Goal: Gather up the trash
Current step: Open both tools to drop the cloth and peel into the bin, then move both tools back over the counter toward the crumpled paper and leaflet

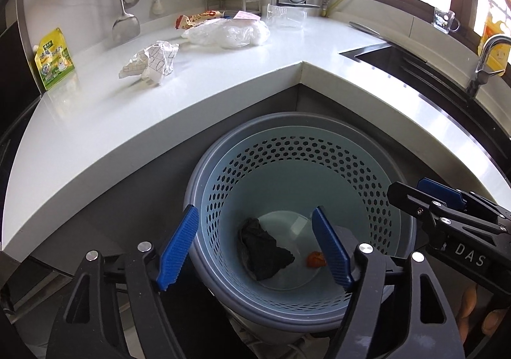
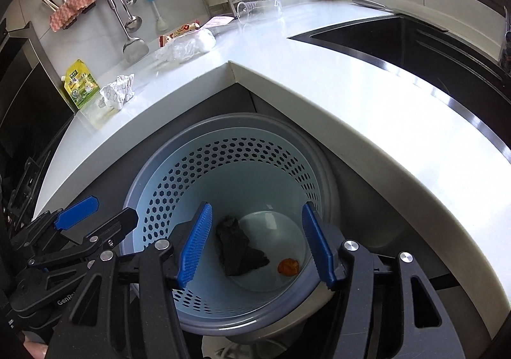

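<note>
A round perforated light-blue trash bin [image 1: 223,196] [image 2: 153,199] stands on the floor in the counter's inner corner. A black crumpled piece [image 1: 263,252] [image 2: 238,247] and a small orange scrap [image 1: 316,260] [image 2: 288,266] lie at its bottom. My left gripper [image 1: 255,247] is open and empty above the bin. My right gripper [image 2: 255,244] is open and empty above it too; it also shows at the right of the left wrist view [image 1: 440,199]. On the counter lie a crumpled paper [image 1: 151,63] [image 2: 116,90], a clear plastic bag [image 1: 228,33] [image 2: 188,46], a snack wrapper [image 1: 198,19] [image 2: 179,31] and a green pouch [image 1: 54,58] [image 2: 80,84].
The white L-shaped counter [image 1: 223,78] [image 2: 351,97] wraps around the bin. A black sink [image 1: 415,68] [image 2: 415,39] with a tap [image 1: 485,62] is at the right. A clear cup [image 1: 284,15] [image 2: 258,9] lies on its side. Utensils [image 1: 126,7] hang on the wall.
</note>
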The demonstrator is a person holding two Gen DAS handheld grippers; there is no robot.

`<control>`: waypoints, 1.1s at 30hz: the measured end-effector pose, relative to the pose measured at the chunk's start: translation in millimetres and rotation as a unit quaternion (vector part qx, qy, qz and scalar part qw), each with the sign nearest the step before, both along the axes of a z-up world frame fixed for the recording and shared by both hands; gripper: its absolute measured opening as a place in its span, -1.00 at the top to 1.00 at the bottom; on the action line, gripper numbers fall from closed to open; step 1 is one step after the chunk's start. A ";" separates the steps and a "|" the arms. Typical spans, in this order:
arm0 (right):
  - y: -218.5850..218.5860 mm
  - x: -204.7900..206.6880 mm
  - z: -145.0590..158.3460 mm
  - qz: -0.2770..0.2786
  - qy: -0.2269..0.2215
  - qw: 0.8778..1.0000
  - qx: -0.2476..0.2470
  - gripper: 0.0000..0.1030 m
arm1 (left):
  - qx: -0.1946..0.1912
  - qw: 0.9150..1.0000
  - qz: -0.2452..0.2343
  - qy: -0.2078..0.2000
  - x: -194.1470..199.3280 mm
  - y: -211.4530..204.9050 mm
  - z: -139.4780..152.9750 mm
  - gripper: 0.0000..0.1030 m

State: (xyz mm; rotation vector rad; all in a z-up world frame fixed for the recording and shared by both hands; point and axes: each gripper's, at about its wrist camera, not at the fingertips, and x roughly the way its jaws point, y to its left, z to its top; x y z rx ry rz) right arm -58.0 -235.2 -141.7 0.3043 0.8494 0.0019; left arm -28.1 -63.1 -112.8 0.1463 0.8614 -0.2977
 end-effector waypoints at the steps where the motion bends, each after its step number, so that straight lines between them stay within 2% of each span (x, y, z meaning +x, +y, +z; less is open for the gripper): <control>1: 0.4 0.1 0.7 0.000 -0.001 1.000 0.000 -0.10 | -0.001 1.000 0.001 -0.002 -0.2 0.6 0.6 -0.51; 8: 0.3 0.0 2.6 0.000 -0.005 1.000 0.002 -0.11 | -0.006 1.000 0.003 -0.010 -0.9 3.3 2.3 -0.75; 15: -2.9 -4.0 7.8 -0.005 -0.018 1.000 0.003 -0.14 | -0.015 1.000 0.008 -0.022 0.3 7.1 6.9 -0.85; 25: -8.3 -4.7 26.3 -0.013 -0.042 0.999 -0.006 -0.16 | -0.021 0.995 0.029 -0.088 3.6 19.8 38.3 -0.88; 29: -10.2 -0.2 34.6 -0.014 -0.052 0.998 -0.009 -0.17 | -0.011 0.992 0.043 -0.118 12.3 25.3 52.8 -0.88; 31: -11.7 3.8 37.2 -0.014 -0.056 0.998 -0.007 -0.17 | -0.019 0.989 0.052 -0.140 15.7 31.2 60.8 -0.88; 33: -12.3 9.0 39.1 -0.014 -0.058 0.998 -0.010 -0.17 | -0.034 0.987 0.059 -0.144 23.5 38.8 68.0 -0.88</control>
